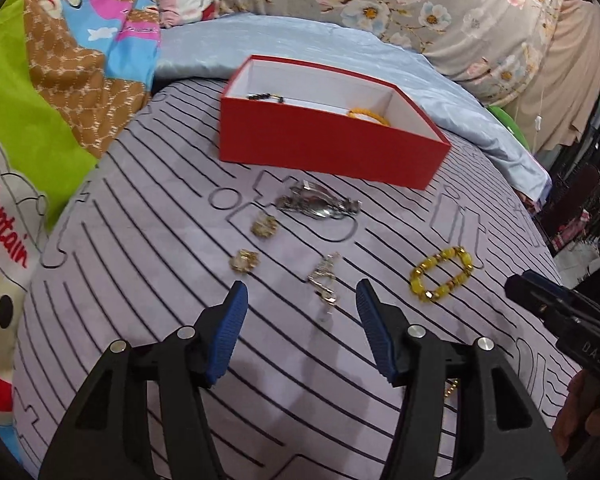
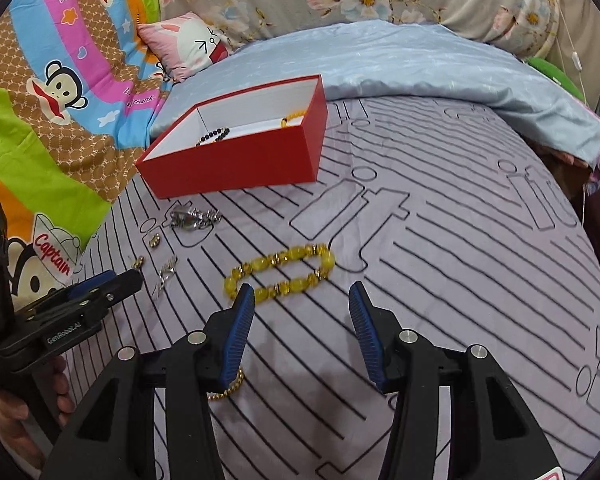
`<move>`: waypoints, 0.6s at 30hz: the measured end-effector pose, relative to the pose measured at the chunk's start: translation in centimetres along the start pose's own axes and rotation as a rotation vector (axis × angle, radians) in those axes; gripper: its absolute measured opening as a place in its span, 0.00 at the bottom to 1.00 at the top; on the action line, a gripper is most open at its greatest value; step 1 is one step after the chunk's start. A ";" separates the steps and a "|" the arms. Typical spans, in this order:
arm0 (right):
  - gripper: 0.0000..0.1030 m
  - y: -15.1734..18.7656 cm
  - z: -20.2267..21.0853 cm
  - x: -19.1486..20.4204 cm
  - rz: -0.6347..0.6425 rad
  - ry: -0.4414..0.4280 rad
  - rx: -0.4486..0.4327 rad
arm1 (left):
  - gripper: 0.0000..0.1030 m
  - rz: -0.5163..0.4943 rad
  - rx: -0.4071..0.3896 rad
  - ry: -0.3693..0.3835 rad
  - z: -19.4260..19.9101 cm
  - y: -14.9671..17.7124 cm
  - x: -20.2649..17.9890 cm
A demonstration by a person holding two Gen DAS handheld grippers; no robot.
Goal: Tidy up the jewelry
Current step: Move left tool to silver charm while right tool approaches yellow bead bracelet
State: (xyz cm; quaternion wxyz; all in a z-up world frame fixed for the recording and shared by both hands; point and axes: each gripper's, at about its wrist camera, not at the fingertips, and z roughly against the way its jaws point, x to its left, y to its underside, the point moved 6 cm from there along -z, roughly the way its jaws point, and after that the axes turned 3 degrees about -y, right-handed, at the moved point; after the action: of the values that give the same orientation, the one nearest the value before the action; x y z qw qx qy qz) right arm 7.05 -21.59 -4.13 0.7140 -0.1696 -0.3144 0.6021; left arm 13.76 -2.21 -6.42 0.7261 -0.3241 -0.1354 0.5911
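My left gripper (image 1: 302,292) is open above the striped bedspread, with a small silver trinket (image 1: 324,280) lying on the cloth in line with its gap, untouched. My right gripper (image 2: 300,292) is open too, its tips just short of a yellow bead bracelet (image 2: 280,272). The open red box (image 1: 332,148) stands further back and holds a black bead bracelet (image 1: 266,97) and a yellow bangle (image 1: 368,115). A silver watch (image 1: 320,204) and two gold earrings (image 1: 264,226) lie between the box and the left gripper. A gold bead chain (image 2: 228,388) is partly hidden under the right gripper's left finger.
The grey striped bedspread (image 2: 460,260) stretches to the right of the jewelry. A blue quilt (image 2: 420,64) and floral bedding lie behind the box, cartoon-print pillows (image 2: 60,80) to the left. The bed's edge drops off at the right, by hanging clothes (image 1: 592,160).
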 end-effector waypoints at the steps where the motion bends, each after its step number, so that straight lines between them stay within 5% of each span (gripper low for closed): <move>1: 0.47 0.3 0.0 0.0 -0.007 -0.002 0.004 | 0.53 -0.012 0.001 0.002 -0.2 0.2 -0.5; 6: 0.47 1.1 -0.1 -0.4 -0.030 -0.009 0.016 | 0.49 -0.052 0.008 -0.005 -1.5 0.7 -1.8; 18: 0.47 1.4 -0.9 -0.4 -0.035 -0.017 0.030 | 0.07 -0.081 0.013 -0.021 -2.6 1.0 -2.3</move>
State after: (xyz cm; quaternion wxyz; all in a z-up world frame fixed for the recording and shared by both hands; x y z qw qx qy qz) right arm 6.54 -21.52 -5.76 0.7241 -0.1482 -0.3143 0.5958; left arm 13.86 -5.08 -8.60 0.7499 -0.3076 -0.1524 0.5655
